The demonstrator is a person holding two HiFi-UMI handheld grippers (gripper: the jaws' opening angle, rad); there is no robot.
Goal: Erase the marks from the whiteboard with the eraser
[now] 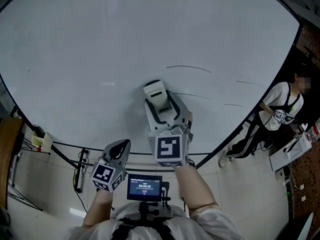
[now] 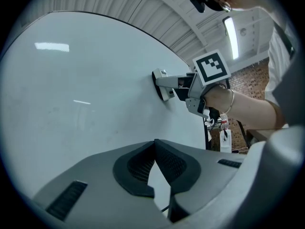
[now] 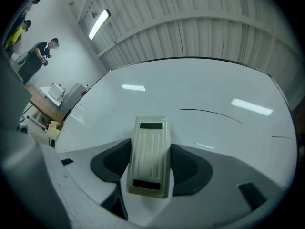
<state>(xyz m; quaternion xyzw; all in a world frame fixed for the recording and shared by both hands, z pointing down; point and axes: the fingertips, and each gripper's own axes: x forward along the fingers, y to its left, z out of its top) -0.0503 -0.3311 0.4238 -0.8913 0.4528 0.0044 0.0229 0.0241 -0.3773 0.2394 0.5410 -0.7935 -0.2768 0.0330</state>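
Cream ribbed plastic eraser [image 1: 156,96] sits clamped in the jaws of the right gripper [image 1: 161,109], pressed flat to the large glossy whiteboard [image 1: 100,59] near its lower edge, in the head view. Thin dark pen marks [image 1: 189,67] arc just to its right, so the stroke should probably sweep up and right with the pad kept flush. The left gripper [image 1: 119,149] hangs off the board. Left gripper view: its jaws meet on nothing. Right gripper view: the eraser lies short of the longest line, under a ribbed ceiling and strip light [image 3: 99,23], with a bystander [image 3: 45,51] far left.
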